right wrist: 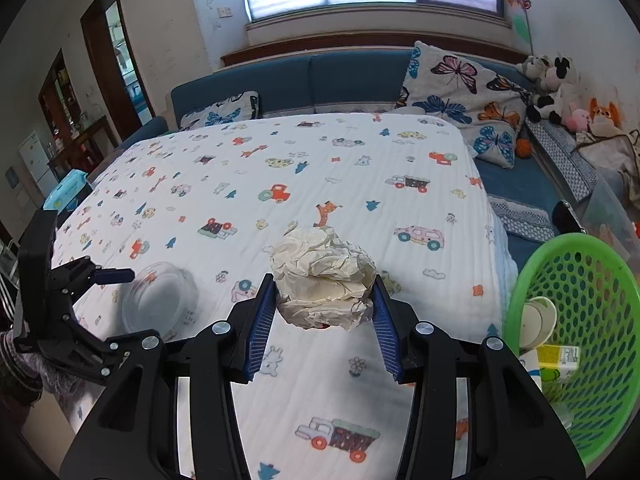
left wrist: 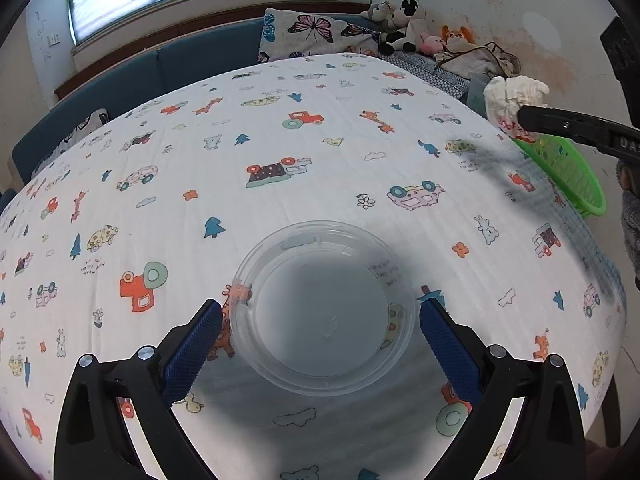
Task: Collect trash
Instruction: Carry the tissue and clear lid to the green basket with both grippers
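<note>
My left gripper [left wrist: 321,312] is open, its blue pads on either side of a clear plastic bowl [left wrist: 322,308] that lies on the patterned tablecloth. The bowl also shows in the right wrist view [right wrist: 160,300], beside the left gripper [right wrist: 116,276]. My right gripper [right wrist: 324,300] is shut on a crumpled ball of white paper [right wrist: 326,276] and holds it above the table. In the left wrist view the paper ball [left wrist: 512,98] hangs near the green basket [left wrist: 568,172].
The green perforated basket [right wrist: 592,296] stands at the table's right edge with a paper cup [right wrist: 538,320] and a small carton [right wrist: 558,362] inside. A blue sofa with butterfly cushions [right wrist: 460,96] and plush toys [right wrist: 552,84] lies behind the table.
</note>
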Demonstrator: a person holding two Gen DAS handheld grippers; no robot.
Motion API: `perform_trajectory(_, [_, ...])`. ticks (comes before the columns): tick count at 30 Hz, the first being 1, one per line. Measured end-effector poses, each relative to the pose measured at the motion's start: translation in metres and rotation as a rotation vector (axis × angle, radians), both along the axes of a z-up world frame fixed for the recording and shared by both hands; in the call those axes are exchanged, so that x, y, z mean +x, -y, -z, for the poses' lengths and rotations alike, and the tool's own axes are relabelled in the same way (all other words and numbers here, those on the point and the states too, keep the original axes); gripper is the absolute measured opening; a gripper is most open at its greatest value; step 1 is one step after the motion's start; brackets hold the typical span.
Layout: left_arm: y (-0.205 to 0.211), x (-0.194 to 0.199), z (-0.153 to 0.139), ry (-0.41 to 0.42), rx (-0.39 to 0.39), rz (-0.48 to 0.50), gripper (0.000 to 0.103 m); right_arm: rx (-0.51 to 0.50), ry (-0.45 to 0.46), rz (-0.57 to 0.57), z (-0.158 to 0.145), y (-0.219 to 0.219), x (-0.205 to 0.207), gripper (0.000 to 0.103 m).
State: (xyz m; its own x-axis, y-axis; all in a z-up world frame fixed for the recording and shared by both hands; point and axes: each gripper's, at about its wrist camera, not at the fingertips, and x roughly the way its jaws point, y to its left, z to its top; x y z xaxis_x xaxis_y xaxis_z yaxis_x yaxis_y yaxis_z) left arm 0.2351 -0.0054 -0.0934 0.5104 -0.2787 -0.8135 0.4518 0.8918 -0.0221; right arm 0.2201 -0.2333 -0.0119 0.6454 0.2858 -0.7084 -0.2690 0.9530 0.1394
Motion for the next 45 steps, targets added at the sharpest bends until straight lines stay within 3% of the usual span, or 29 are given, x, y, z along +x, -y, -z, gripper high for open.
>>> perform_trajectory(13, [0.005, 0.009, 0.008, -0.026, -0.008, 0.003, 0.095, 0.011, 0.015, -0.004, -0.007, -0.002, -0.018, 0.047])
perform_trajectory(16, [0.006, 0.008, 0.008, -0.013, -0.015, -0.004, 0.091, 0.015, 0.021, 0.005, -0.01, 0.002, -0.024, 0.047])
perform_trajectory(24, [0.011, -0.003, -0.003, 0.023, -0.032, -0.002, 0.09, 0.02, 0.032, 0.048, -0.014, 0.017, -0.037, 0.047])
perform_trajectory(33, [0.031, -0.02, -0.036, 0.088, -0.071, 0.03, 0.09, 0.006, 0.027, 0.147, -0.01, 0.059, -0.053, 0.047])
perform_trajectory(45, [0.088, -0.038, -0.071, 0.151, -0.116, 0.117, 0.09, -0.058, -0.002, 0.333, 0.001, 0.148, -0.072, 0.048])
